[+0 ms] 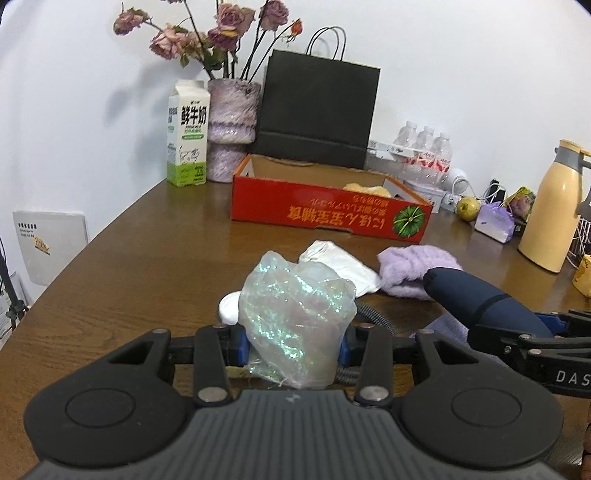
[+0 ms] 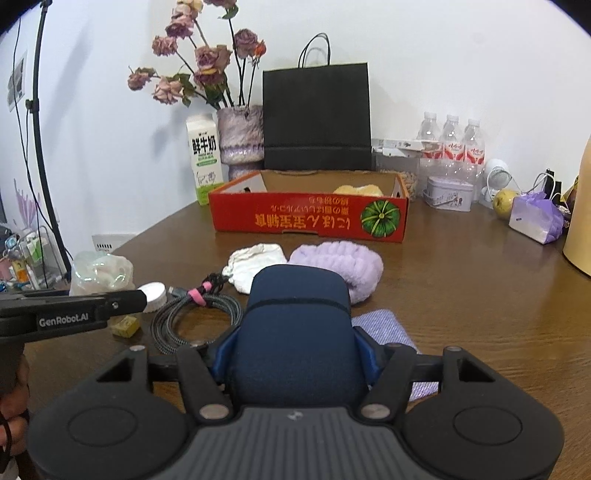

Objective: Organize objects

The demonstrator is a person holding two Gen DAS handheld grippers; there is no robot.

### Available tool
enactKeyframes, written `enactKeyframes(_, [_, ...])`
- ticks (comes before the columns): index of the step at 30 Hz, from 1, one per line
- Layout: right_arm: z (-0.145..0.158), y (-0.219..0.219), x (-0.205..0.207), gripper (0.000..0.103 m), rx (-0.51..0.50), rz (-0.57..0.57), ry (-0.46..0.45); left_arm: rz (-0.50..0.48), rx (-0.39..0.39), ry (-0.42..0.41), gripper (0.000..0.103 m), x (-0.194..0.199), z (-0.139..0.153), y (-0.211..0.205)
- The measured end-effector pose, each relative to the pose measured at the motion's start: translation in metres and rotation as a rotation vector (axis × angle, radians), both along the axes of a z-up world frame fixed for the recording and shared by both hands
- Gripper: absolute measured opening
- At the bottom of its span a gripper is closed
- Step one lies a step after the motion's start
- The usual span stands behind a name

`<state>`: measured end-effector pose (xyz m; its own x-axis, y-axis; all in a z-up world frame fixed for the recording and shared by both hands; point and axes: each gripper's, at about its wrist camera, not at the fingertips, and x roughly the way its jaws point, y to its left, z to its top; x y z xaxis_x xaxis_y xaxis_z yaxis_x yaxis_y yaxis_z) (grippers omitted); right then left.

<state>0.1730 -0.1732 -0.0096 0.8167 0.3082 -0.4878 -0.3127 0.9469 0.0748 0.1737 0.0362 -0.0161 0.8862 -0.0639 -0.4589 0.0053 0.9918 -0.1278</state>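
Honestly, my left hand-held gripper (image 1: 293, 345) pinches a crinkly bag (image 1: 295, 317); my right hand-held gripper (image 2: 295, 363) clamps a navy case (image 2: 297, 328). Either may slip before reaching the red box (image 2: 310, 218).

At the back of the table (image 2: 480, 295) we see a milk carton (image 1: 186, 134) beside a fuzzy purple vase (image 1: 231, 129) of dried roses (image 1: 221, 29), with a black paper bag (image 1: 317, 110) standing against the white wall. To the right we see three water bottles (image 2: 452, 144), a small tin (image 2: 448, 192), a green fruit (image 1: 468, 208) and a cream-yellow flask (image 1: 552, 206).
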Motion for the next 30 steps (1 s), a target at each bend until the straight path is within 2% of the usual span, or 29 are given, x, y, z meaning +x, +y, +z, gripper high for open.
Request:
enactKeyframes(15, [0.018,-0.013,0.014,0.062,0.039,0.0,-0.07,-0.026,-0.002,-0.083,0.041,0.02,0.031,-0.028])
enactKeyframes(30, [0.037,-0.012,0.062,0.062,0.063,0.012,-0.124,0.015,-0.001,-0.139,0.041,0.067,0.061,-0.044])
